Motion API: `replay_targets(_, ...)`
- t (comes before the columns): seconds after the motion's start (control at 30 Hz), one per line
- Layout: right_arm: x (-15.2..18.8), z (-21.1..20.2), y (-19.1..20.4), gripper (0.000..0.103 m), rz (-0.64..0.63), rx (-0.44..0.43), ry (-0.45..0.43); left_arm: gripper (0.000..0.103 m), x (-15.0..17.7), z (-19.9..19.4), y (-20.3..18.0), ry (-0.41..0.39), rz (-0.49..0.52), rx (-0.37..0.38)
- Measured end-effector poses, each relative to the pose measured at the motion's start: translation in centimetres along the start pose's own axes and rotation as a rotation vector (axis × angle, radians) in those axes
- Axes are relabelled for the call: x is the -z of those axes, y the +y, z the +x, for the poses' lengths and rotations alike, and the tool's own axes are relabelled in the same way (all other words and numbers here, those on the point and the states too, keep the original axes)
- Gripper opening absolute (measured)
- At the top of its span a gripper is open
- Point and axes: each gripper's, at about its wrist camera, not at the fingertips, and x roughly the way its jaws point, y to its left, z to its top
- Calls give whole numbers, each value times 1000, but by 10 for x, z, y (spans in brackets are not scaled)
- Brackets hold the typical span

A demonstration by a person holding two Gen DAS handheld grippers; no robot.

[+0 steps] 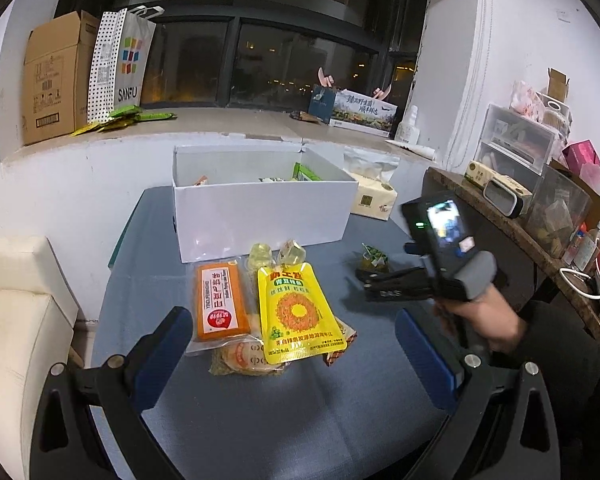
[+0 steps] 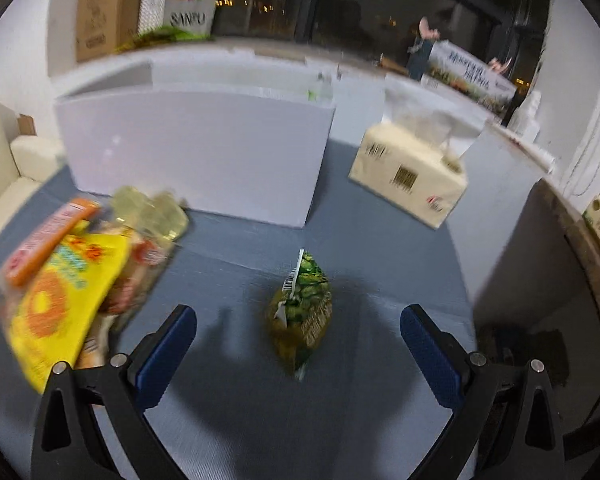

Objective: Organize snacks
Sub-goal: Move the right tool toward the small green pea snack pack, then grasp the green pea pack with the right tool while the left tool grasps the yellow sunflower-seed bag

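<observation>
- The right gripper (image 2: 298, 342) hangs low over the blue table (image 2: 380, 248) with its blue-padded fingers (image 2: 168, 354) spread wide and nothing between them.
- A small green snack packet (image 2: 300, 312) lies flat on the table just ahead of that gap, touching neither pad; the right wrist view is motion-blurred.
- The left gripper (image 1: 294, 354) is also spread wide and empty, held above the near part of the table.
- In front of it lies a loose pile of snacks: a yellow pouch (image 1: 298, 316) beside an orange bar packet (image 1: 220, 302), both resting on other wrappers, with two pale jelly cups (image 1: 276, 254) at the far end.
- The white box (image 1: 260, 210) stands open behind the pile, a few packets showing inside.
- A tissue pack (image 2: 410, 174) sits to the right of the box.
- From the left wrist view the right hand (image 1: 480, 316) holds its gripper near the green packet.
</observation>
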Motion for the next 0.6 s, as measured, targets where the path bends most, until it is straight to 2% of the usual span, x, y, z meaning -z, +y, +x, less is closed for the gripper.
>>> replay_targets(0.07, -1, 15, 1, 101, -1, 3, 29, 103, 1, 0, 1, 0, -1, -2)
replay_targets(0.1, 0, 20, 3, 91, -5, 6, 36, 103, 1, 1, 2, 3, -3, -1)
replay_targets(0.13, 0, 23, 4, 67, -13, 9, 44, 103, 2, 1, 2, 4, -4, -1)
replay_targets(0.17, 1, 28, 5, 48, -22, 9, 64, 103, 2, 1, 2, 6, -5, -3)
replay_targets(0.2, 2, 30, 4, 40, -13, -11, 67, 103, 2, 3, 3, 11, -6, -5)
replay_targets(0.3, 3, 29, -3, 35, 27, -50, 72, 103, 4, 6, 1, 20, -3, -3)
replay_targets(0.47, 14, -8, -20, 32, 142, -195, -10, 103, 5, 29, -4, 80, 19, 14)
replay_targets(0.6, 22, -52, -21, 32, 167, -276, -87, 103, 1, 69, -10, 159, 29, 32)
